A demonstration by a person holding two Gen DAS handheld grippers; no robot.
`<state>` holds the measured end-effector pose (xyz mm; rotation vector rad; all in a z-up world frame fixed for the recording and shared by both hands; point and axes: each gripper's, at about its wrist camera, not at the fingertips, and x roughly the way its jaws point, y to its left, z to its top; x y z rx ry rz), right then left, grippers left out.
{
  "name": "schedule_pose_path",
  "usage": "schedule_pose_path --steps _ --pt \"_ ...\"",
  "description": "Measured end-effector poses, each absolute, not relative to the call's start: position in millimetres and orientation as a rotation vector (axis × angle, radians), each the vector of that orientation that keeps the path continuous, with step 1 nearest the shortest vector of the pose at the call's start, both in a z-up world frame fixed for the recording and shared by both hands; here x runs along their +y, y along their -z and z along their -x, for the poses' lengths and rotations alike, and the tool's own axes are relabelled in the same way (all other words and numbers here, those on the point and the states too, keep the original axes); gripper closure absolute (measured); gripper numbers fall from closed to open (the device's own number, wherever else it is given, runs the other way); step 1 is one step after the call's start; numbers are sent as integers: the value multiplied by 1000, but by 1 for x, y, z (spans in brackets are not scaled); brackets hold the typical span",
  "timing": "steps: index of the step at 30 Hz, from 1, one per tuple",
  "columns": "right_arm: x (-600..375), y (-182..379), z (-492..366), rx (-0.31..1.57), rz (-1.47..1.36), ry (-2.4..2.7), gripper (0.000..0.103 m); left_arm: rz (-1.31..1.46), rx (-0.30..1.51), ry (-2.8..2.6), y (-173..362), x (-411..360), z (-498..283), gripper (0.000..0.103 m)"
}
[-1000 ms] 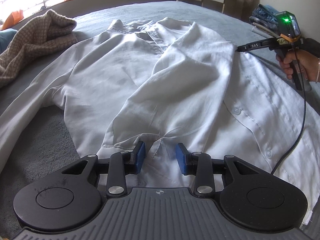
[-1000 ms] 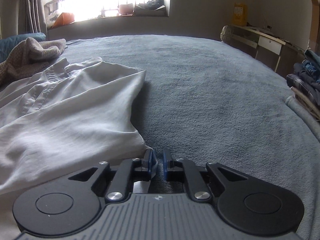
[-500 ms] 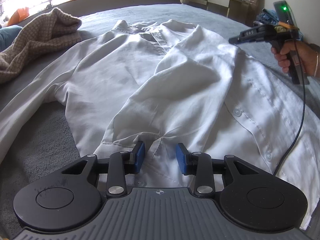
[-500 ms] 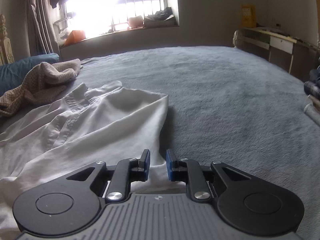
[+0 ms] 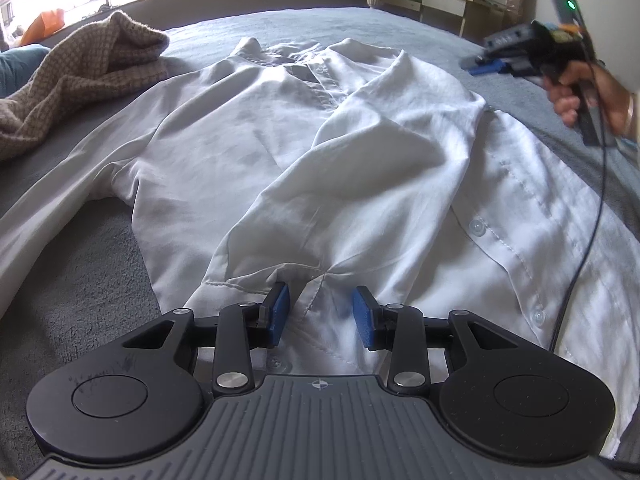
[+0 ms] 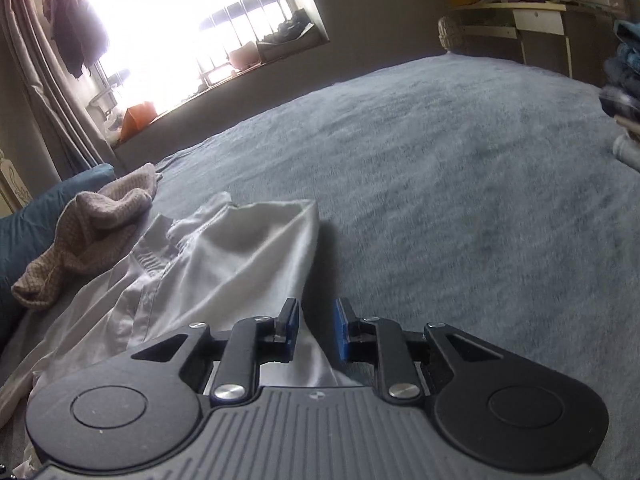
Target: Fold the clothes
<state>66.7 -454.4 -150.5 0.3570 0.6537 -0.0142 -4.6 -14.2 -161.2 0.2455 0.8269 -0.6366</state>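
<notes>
A white button-up shirt (image 5: 360,168) lies spread on the grey bed, with one sleeve folded across its front. My left gripper (image 5: 320,312) is open and empty, low over the cuff of that folded sleeve near the shirt's hem. My right gripper (image 6: 316,330) is open and empty, raised above the shirt's right edge (image 6: 256,256). It also shows in the left wrist view (image 5: 520,56), held in a hand at the far right, off the cloth.
A brown checked knit garment (image 5: 80,76) lies at the bed's left, next to a blue pillow (image 6: 32,224). The grey bedspread (image 6: 460,200) stretches right of the shirt. A stack of folded clothes (image 6: 624,72) and a desk (image 6: 532,28) stand at the far right.
My right gripper opened, let go of the shirt's edge and rose up and away from it. The left gripper stayed open over the cuff.
</notes>
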Motion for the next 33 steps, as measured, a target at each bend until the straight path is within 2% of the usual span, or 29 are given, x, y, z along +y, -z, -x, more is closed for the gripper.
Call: schedule_pose_path --steps 7,13,19,26,30,33 --pt "-419 167 -159 740 -211 -4 83 -241 828 632 161 -13 6 67" --pt "-426 180 -196 741 -264 98 84 -237 828 637 161 -12 6 67" --pt "-432 146 -163 665 -324 58 82 -224 826 642 162 -10 5 66" --pt "-379 108 -100 725 -285 -242 82 -210 825 634 161 -10 7 65" --pt "-313 118 -83 823 -145 -443 82 -203 824 622 159 -9 11 64" --pt "-272 147 -88 913 -74 -461 82 -200 825 617 159 -9 15 64"
